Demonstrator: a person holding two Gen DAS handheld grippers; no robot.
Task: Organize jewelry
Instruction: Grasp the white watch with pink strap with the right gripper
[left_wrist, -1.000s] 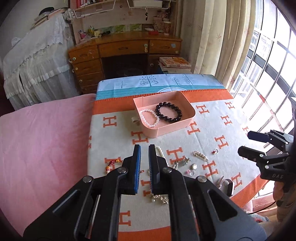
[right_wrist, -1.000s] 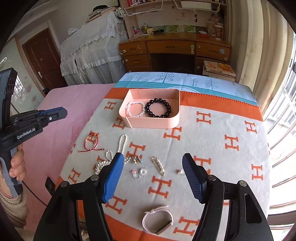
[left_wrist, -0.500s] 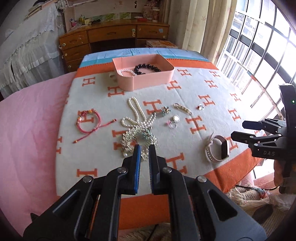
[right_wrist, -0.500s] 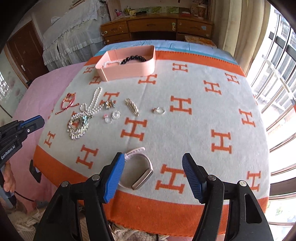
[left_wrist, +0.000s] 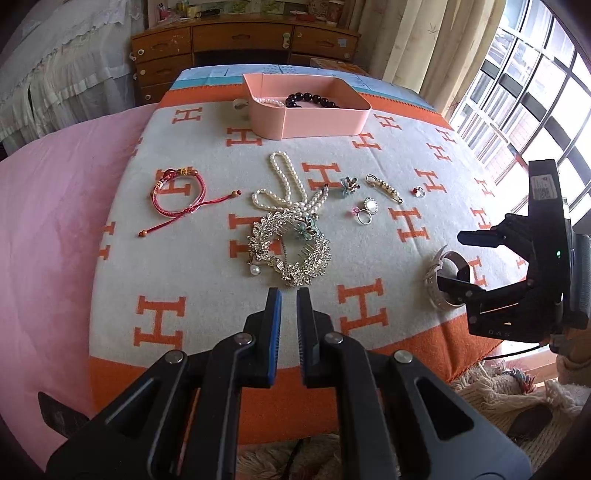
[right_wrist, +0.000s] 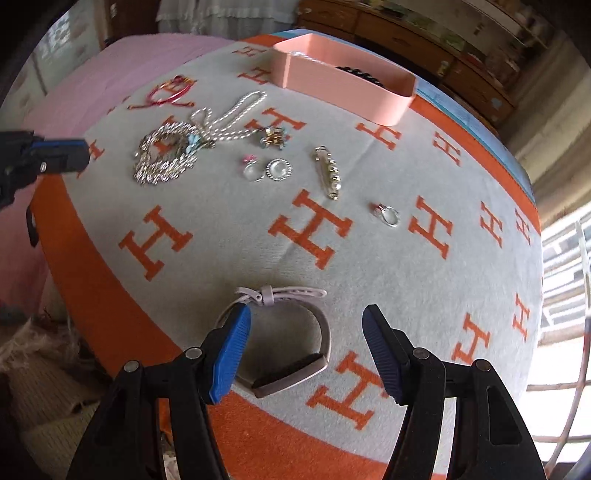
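A pink tray (left_wrist: 317, 122) (right_wrist: 347, 85) at the far side of the blanket holds a pearl bracelet (left_wrist: 266, 101) and a black bead bracelet (left_wrist: 312, 99). Loose jewelry lies on the blanket: a red cord bracelet (left_wrist: 177, 192), a pearl necklace (left_wrist: 288, 184), a crystal hair comb (left_wrist: 290, 251) (right_wrist: 164, 153), rings (left_wrist: 365, 210) (right_wrist: 266, 170) and a gold pin (left_wrist: 384, 187) (right_wrist: 328, 172). My right gripper (right_wrist: 306, 332) (left_wrist: 458, 260) is open, low over a pale watch (right_wrist: 284, 339) (left_wrist: 439, 280) near the front edge. My left gripper (left_wrist: 289, 306) is nearly shut and empty, just short of the comb.
The orange-and-grey H-pattern blanket (left_wrist: 369, 306) covers a table beside a pink bed (left_wrist: 51, 229). A wooden desk (left_wrist: 236, 40) stands behind, with curtains and a window (left_wrist: 532, 85) at the right. A small ring (right_wrist: 388, 214) lies apart on the right.
Both grippers pulled back and dropped toward the front edge. The right gripper came down around the watch. The left gripper lowered toward the crystal comb.
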